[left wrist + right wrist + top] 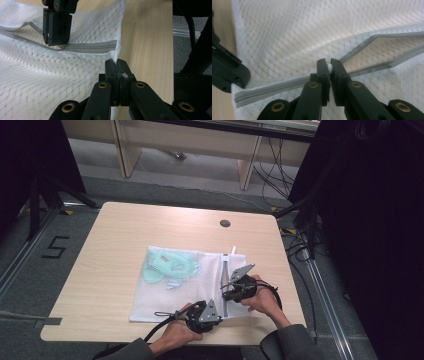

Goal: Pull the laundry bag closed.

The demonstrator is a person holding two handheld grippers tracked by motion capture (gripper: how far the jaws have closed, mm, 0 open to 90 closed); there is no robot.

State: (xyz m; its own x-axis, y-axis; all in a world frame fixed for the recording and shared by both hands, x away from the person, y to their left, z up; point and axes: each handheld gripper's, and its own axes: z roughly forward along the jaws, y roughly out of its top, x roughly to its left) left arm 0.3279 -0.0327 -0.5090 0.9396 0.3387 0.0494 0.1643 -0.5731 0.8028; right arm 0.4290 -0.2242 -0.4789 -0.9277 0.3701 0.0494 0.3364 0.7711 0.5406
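A white mesh laundry bag (pixel 200 292) lies flat on the wooden table (pixel 115 250), with a pale green garment (pixel 167 265) inside its far left part. Its grey zipper (pixel 225 277) runs along the right side. My left gripper (pixel 218 316) is shut on the bag's near right corner (pixel 117 58), at the zipper's closed end (pixel 92 47). My right gripper (pixel 228 287) is shut on the white zipper pull (pixel 329 67). Beyond the pull the zipper (pixel 387 50) gapes open. The left gripper view also shows the right gripper (pixel 57 27) standing on the zipper line.
A round grommet (pixel 225 223) sits in the table near the far edge. Black stand legs (pixel 45 195) are on the floor at the left, cables and another stand (pixel 300 230) at the right. Both hands rest near the table's front edge.
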